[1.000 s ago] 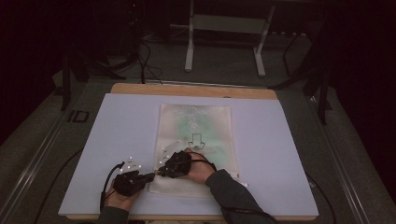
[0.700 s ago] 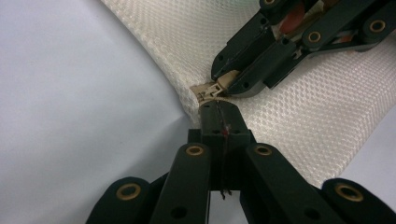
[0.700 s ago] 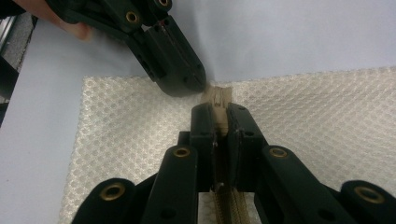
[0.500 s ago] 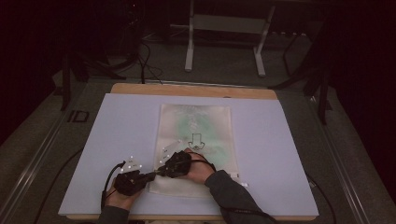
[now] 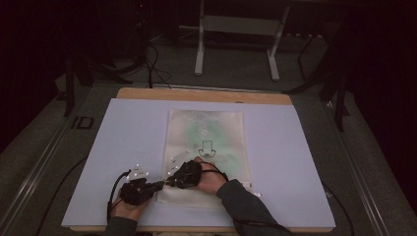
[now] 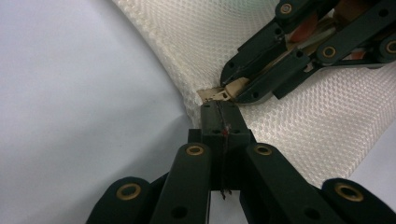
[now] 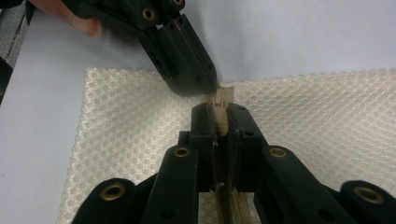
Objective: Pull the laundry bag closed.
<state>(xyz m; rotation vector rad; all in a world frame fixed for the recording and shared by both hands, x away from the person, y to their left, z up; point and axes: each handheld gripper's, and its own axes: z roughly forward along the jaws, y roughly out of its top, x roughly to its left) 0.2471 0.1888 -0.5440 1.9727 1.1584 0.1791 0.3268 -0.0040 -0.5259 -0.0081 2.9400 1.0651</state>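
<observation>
The tabletop is covered by a pale lilac sheet, and its wooden edge is seen along the far side. A flat mesh bag is laid on the middle of that sheet, long side running away from the person; a black arrow mark is printed on it, with faint green behind.

Everything else is placed by that bag. At its near left corner the two claws are brought together. The right claw is held over the bag's near edge by a hand resting on the bag, a dark sleeve trailing back toward the person. The left claw is held just off the bag's left edge, over the sheet, by the other hand, with its cable looped beside it.

In the left gripper view the left claw is seen closed, its jaws pressed together at the bag's white mesh corner; whether fabric is pinched cannot be told. In the right gripper view the right claw is closed on the beige zipper slider, with the zipper's teeth running back between its jaws.
</observation>
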